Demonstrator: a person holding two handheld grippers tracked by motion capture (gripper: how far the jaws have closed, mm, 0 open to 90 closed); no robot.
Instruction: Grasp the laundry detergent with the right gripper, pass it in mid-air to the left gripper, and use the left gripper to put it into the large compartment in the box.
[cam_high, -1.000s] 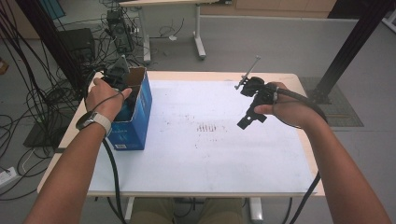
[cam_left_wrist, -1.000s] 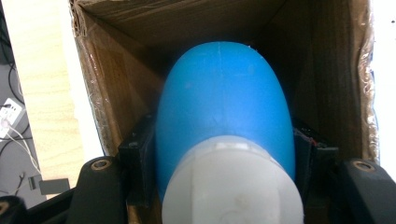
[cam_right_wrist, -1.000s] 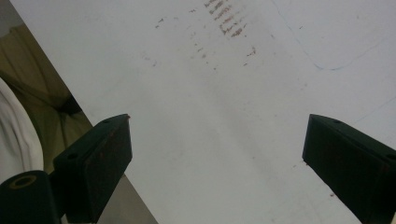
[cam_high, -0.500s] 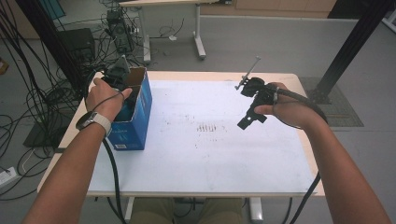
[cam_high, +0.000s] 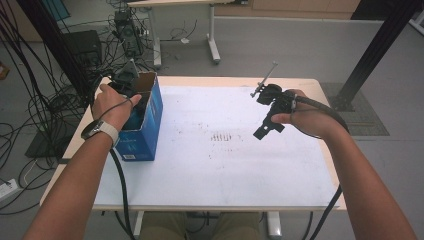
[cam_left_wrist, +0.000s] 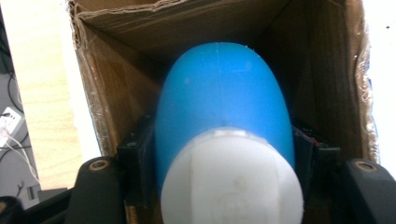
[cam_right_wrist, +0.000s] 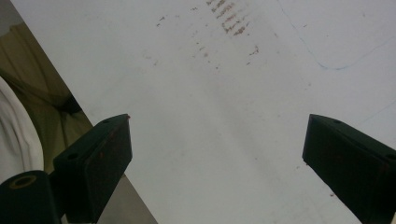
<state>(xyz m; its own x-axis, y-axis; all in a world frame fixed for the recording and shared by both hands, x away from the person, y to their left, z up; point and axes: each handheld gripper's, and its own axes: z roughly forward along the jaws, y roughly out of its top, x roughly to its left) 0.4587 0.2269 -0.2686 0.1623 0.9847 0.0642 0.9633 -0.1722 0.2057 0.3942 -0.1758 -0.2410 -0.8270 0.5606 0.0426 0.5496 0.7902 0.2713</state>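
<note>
A blue bottle (cam_left_wrist: 219, 93) with a white cap (cam_left_wrist: 231, 182) sits inside an open cardboard box (cam_left_wrist: 116, 93), blue on the outside (cam_high: 146, 127), at the table's left. My left gripper (cam_high: 131, 95) reaches down into the box. Its jaws, midway (cam_left_wrist: 222, 140), hug the bottle's sides just below the cap. They have just been opening a little, with the bottle still between them. My right gripper (cam_high: 262, 131) hovers open over the white sheet (cam_right_wrist: 219, 93) at the table's right, with nothing between its jaws.
The white-topped table (cam_high: 220, 170) has faint brown marks (cam_high: 225, 136) at its middle. Cables and equipment (cam_high: 125, 30) lie on the floor behind the left side, and a black post (cam_high: 370, 55) stands at the right rear.
</note>
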